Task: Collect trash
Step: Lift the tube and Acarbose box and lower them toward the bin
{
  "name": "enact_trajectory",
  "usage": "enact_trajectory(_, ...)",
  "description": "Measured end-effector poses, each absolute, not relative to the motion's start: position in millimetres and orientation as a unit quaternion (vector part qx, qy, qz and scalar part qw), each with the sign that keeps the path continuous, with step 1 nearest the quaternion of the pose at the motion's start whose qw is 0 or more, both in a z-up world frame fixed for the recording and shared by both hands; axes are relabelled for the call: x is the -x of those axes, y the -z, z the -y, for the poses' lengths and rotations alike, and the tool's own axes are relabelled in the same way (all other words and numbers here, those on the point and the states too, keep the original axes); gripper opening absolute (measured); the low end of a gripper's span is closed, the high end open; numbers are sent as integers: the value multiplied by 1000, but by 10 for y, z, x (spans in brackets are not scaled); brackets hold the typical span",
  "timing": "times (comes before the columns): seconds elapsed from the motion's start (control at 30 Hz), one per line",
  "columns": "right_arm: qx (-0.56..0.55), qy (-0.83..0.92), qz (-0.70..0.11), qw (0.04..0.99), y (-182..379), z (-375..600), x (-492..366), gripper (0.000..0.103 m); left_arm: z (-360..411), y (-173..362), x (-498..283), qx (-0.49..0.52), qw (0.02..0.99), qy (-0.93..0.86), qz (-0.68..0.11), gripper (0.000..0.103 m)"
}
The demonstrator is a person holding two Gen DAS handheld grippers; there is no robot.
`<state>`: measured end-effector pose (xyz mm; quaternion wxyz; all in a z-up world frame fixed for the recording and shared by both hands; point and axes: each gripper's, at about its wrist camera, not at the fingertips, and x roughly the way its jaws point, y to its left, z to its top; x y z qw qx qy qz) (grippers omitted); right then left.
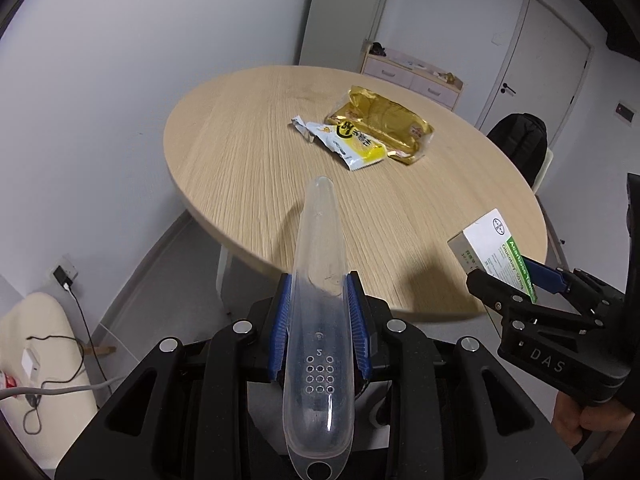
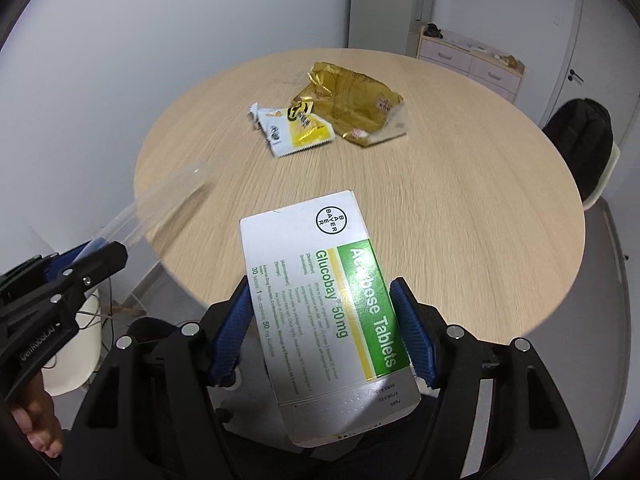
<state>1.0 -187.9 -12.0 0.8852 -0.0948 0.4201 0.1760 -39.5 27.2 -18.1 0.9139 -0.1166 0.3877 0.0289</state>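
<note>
box [image 2: 320,308] "BAYER", "Acarbose Tablets", "Glucobay 50 mg", right gripper [image 1: 516,276] "DAS"

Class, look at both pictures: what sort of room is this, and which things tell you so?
Probably a small office or meeting room: a round wooden table, a plain white door, a low drawer cabinet by the wall, and a chair with a backpack.

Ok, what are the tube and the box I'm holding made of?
Tube: looks like clear, glossy plastic; the table shows through it and it carries bright highlights. Box: looks like printed card, slightly glossy, with crisp folded edges and a glare patch.
</note>
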Motion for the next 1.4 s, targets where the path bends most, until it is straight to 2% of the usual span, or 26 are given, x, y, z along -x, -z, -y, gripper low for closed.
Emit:
enact_trajectory(0.67,59,-162,-384,907,242,2167,904,65,-137,390,1063,103,919,-28,-379,27)
enact_trajectory(1.4,52,-175,-412,893,822,2063,1313,65,-200,967,1360,104,902,-10,-418,27)
